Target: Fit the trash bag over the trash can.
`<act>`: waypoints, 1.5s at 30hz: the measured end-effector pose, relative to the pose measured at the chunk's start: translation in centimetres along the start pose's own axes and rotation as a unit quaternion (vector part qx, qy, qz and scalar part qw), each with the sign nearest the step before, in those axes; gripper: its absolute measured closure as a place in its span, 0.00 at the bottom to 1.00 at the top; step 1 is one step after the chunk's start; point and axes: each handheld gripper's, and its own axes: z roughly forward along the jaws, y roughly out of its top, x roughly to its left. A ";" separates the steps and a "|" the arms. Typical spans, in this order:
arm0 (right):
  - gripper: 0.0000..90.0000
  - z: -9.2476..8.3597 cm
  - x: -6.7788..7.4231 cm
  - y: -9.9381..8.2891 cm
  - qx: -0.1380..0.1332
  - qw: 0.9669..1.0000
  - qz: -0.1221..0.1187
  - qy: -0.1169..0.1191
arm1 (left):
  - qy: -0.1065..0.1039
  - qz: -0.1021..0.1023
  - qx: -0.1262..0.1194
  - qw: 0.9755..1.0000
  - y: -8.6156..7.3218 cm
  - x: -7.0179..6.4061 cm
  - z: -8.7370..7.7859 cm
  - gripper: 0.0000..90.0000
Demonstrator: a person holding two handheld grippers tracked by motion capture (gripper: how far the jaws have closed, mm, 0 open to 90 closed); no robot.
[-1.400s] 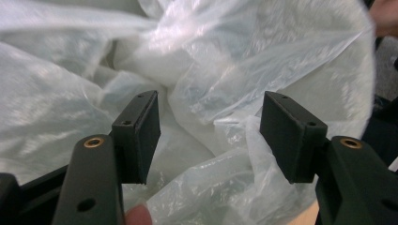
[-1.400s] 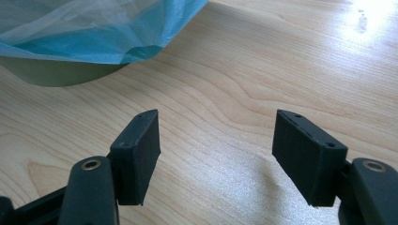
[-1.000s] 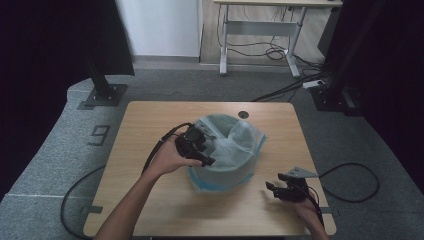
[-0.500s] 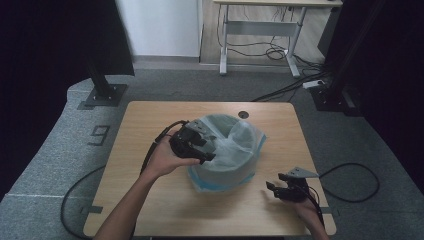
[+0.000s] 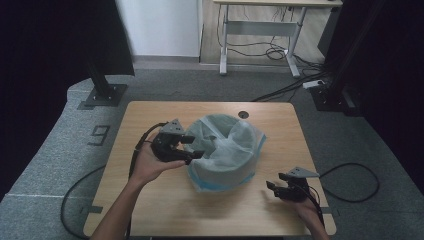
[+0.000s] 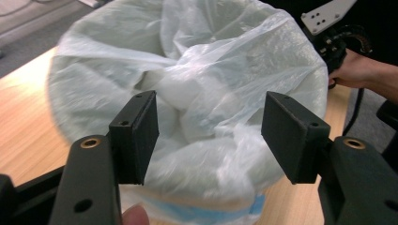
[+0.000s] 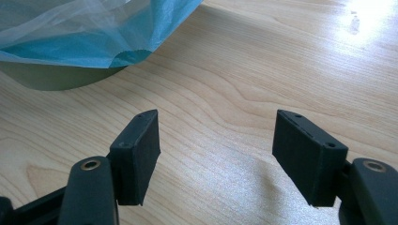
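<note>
Plastic liner (image 5: 227,142): translucent, draped over grey bin (image 5: 220,175)
Left gripper (image 5: 192,147): jaws apart at the liner's rim, pinching nothing
Right gripper (image 5: 272,187): jaws apart, empty, over wooden table (image 5: 165,200)

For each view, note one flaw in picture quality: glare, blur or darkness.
High view: dark, murky surroundings beyond the table. Left gripper view: the plastic bag is soft, smeared at its left edge. Right gripper view: white glare on the wood at top right, jaws sharp.
</note>
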 end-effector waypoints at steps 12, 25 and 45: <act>0.35 0.2 -0.1 0.0 0.005 1.000 0.002 -0.004 | 0.015 -0.019 -0.032 0.999 -3.9 1.0 -3.1 0.41; 0.35 0.2 0.0 0.0 0.002 1.000 0.000 -0.002 | 0.035 -0.047 -0.039 0.998 -8.4 1.8 -4.9 0.41; 0.35 0.3 0.0 0.0 0.006 1.000 -0.004 -0.003 | 0.029 -0.075 -0.033 0.996 -12.0 2.1 -3.9 0.41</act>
